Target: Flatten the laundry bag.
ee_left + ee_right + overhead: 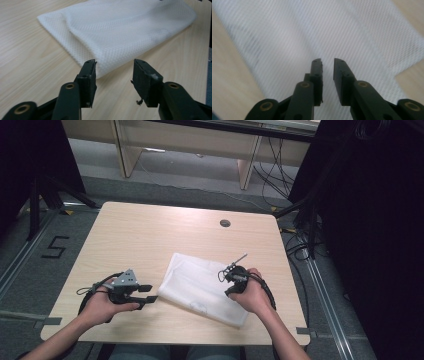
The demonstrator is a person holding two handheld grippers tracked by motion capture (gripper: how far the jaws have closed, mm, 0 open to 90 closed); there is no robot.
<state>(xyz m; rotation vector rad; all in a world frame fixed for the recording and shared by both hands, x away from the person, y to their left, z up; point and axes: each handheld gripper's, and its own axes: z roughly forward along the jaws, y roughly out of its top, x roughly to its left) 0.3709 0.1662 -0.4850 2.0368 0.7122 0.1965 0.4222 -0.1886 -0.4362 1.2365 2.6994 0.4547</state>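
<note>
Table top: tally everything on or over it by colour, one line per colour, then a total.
White: 1, the folded mesh cloth
Black: 2, the left gripper and the right gripper, both with fingers apart and nothing between them
Dark: 1, the round cable hole in the table
Total: 4

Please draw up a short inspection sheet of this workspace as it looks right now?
Surface: light wooden table, round grommet hole near far edge.
Job's things: white mesh cloth, folded, lying flat.
Clutter: nothing seen.
Grippers: left gripper open, at the cloth's near corner; right gripper open a narrow gap, above the cloth, nothing between its fingers.
Cables: black cable loops from the left gripper; floor cables beyond the table.
Surroundings: wooden furniture, number 5 on floor.
</note>
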